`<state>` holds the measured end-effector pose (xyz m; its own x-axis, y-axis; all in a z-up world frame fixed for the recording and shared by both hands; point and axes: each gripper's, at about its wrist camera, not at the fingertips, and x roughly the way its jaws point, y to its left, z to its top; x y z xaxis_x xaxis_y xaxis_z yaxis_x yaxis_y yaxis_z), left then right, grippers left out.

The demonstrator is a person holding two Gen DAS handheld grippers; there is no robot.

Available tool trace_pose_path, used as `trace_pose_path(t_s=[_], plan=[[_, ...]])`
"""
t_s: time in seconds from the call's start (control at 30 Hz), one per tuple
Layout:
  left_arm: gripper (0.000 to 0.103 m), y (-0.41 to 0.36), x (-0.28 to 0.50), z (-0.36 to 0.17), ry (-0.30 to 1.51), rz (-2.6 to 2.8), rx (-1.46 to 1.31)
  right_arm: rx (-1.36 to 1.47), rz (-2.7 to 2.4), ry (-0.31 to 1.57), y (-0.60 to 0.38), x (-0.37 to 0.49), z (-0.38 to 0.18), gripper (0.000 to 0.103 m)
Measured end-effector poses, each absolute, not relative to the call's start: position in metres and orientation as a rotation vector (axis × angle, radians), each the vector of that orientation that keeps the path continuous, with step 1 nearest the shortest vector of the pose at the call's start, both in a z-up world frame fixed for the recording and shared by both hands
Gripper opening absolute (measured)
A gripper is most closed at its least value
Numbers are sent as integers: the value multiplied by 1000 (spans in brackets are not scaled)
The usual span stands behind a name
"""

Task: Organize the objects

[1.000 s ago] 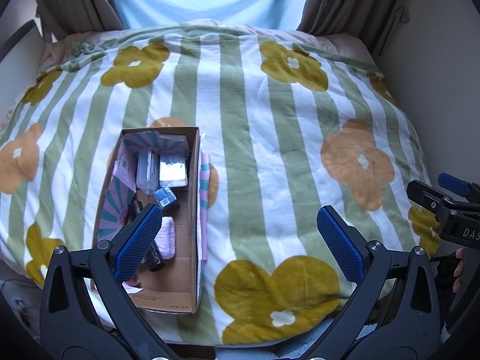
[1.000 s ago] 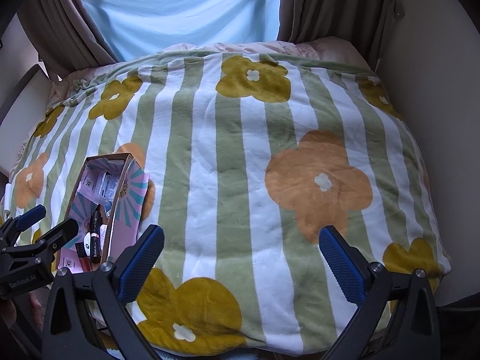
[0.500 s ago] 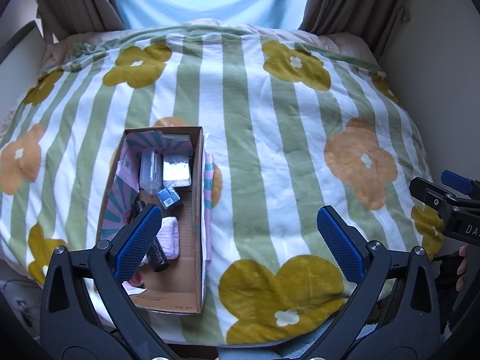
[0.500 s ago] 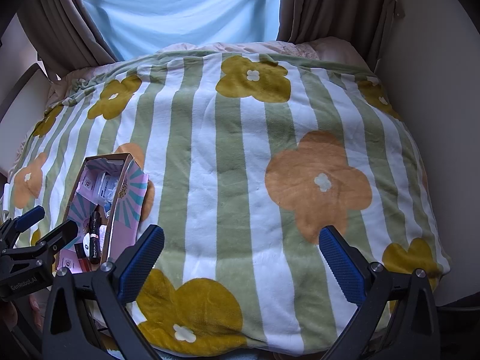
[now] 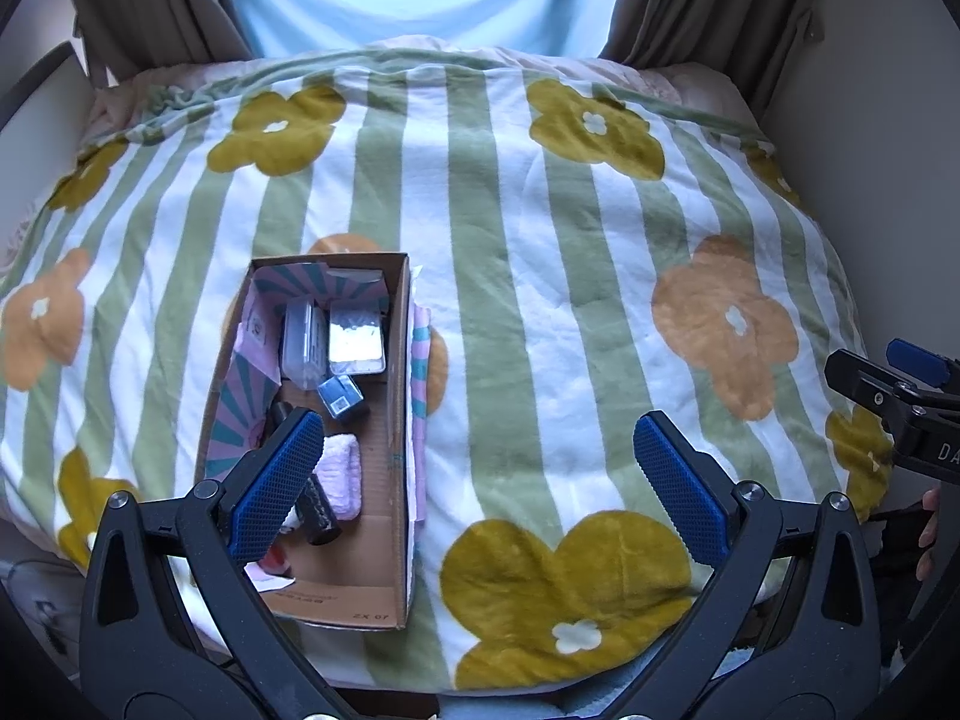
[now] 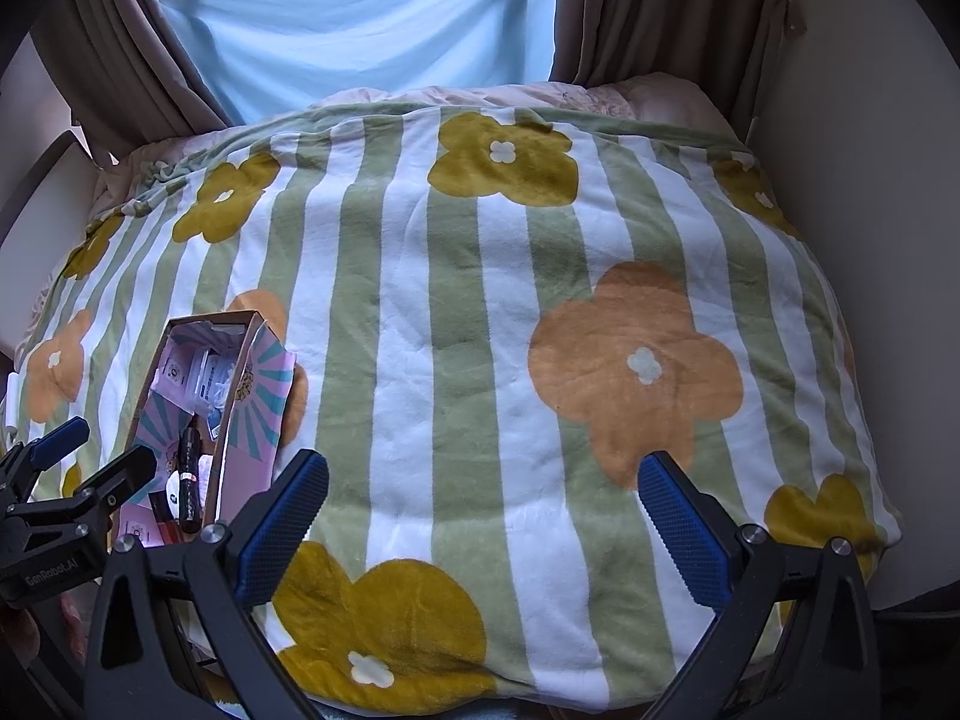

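Around your cardboard box (image 5: 396, 480) there is only the striped flower blanket (image 5: 540, 300) covering the bed, with curtains (image 5: 150, 6) beyond it; nothing blocks the way. Your left claw (image 5: 474, 474) is spread wide and holds nothing, its left finger hanging over the box's near half. Your right claw (image 6: 483, 516) is spread wide too, empty, over blanket right of the box. The box's long axis runs away from you; inside, a black tube (image 5: 315, 510) lies roughly along it.
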<state>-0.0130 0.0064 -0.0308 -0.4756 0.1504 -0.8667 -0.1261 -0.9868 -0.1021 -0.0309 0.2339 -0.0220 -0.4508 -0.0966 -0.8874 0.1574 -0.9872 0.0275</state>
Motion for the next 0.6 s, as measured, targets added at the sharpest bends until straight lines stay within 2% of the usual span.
trace_pose_path(t_s=[0.27, 0.6], plan=[[103, 8, -15, -27, 78, 2665, -1512, 1554, -2557, 79, 239, -31, -20, 103], [103, 9, -12, -24, 44, 2711, -1497, 1555, -2557, 81, 239, -32, -20, 103]])
